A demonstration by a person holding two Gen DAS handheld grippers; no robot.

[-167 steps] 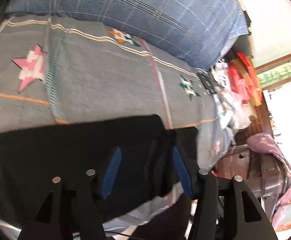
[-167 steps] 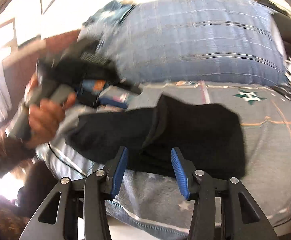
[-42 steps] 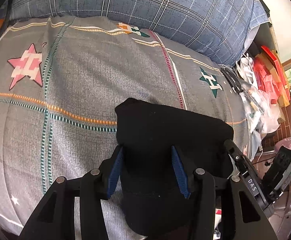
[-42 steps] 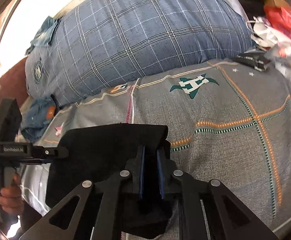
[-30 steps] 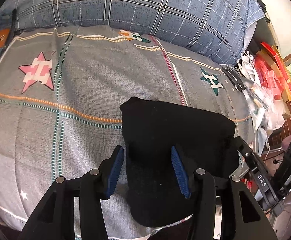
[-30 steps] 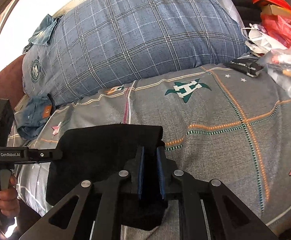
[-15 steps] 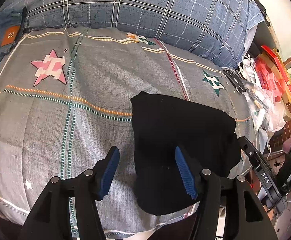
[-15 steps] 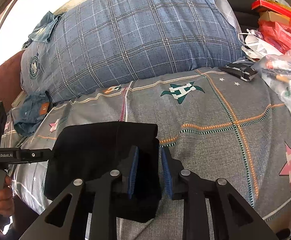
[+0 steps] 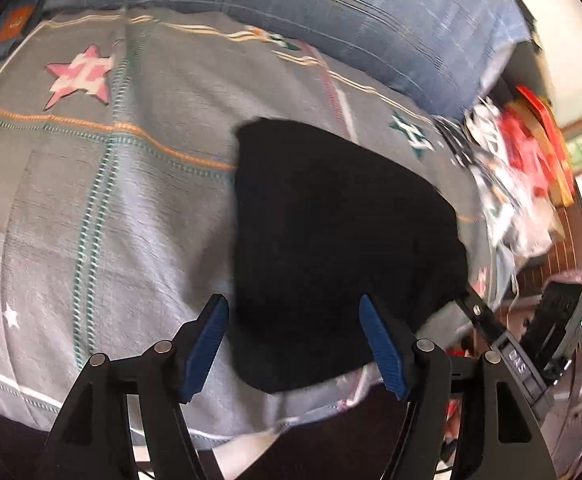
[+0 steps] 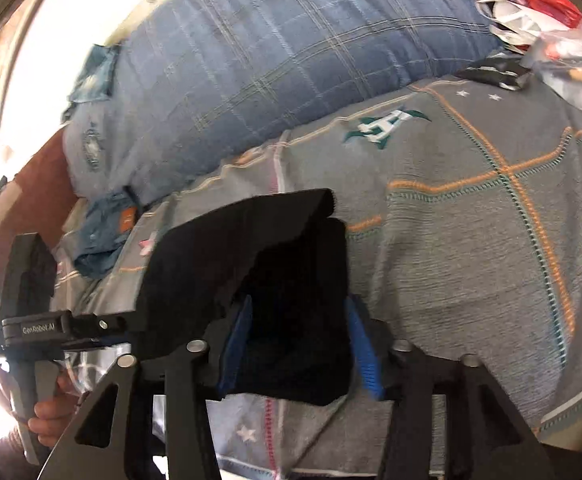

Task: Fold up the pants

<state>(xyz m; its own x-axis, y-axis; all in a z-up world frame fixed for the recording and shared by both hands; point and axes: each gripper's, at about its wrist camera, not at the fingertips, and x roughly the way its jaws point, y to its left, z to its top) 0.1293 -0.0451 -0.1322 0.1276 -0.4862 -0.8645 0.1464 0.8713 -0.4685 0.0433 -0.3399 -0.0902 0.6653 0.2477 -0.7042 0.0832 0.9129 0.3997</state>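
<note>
The black pants (image 9: 331,220) lie folded into a compact block on the grey patterned bedspread (image 9: 131,200), near its front edge. My left gripper (image 9: 293,346) hovers over the block's near left corner. Its jaws are opening and its blue pads (image 9: 207,344) stand clear of the cloth. In the right wrist view the pants (image 10: 219,248) show a raised top layer. My right gripper (image 10: 299,346) straddles their near right edge, its jaws opening, with cloth between the pads but loose. A hand (image 10: 47,416) holds the left gripper's body (image 10: 51,328) at the left.
A big blue plaid pillow (image 10: 271,60) fills the back of the bed. Folded jeans (image 10: 103,232) lie at its left end. Bags and red packets (image 9: 523,152) crowd the right side. The bed's front edge (image 10: 563,420) runs just below the grippers.
Both grippers have widened. The right one, earlier shut on the pants' edge, has released it. The left gripper has slid left, so the pants sit more to its right.
</note>
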